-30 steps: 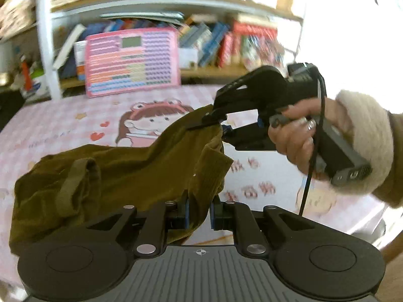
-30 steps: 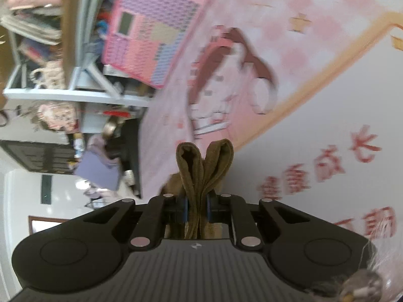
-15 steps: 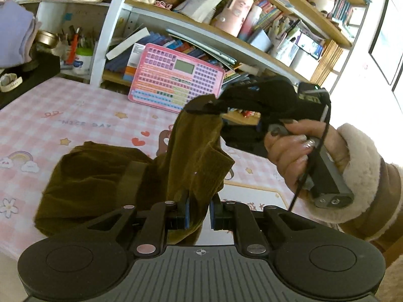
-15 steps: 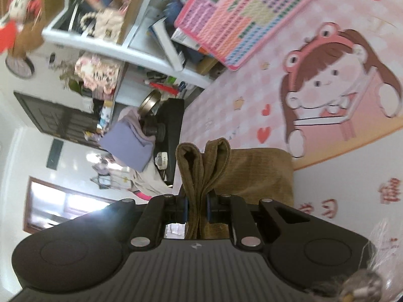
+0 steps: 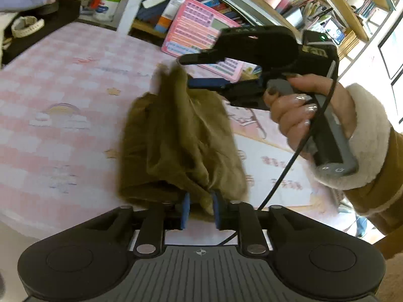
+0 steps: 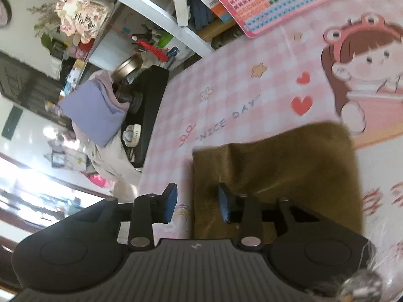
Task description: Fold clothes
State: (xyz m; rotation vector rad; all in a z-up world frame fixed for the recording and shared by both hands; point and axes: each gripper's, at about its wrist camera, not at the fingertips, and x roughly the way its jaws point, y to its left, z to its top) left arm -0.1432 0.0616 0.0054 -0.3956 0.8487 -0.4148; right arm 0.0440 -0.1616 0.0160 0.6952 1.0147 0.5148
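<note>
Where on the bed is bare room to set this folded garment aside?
Bare pink sheet lies left of the olive garment, toward the black stand. Crowded: the pink keyboard toy by the shelves, and the right gripper over the garment.

A home, likely a child's room: cartoon-printed pink checked tabletop (image 6: 226, 105), crowded bookshelf (image 5: 297, 2) at far side, pink toy keyboard (image 5: 201, 32).

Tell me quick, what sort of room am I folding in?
Likely a child's bedroom or study at home: a crowded bookshelf, a pink learning board leaning against it, and a pink cartoon cloth under the olive garment.
</note>
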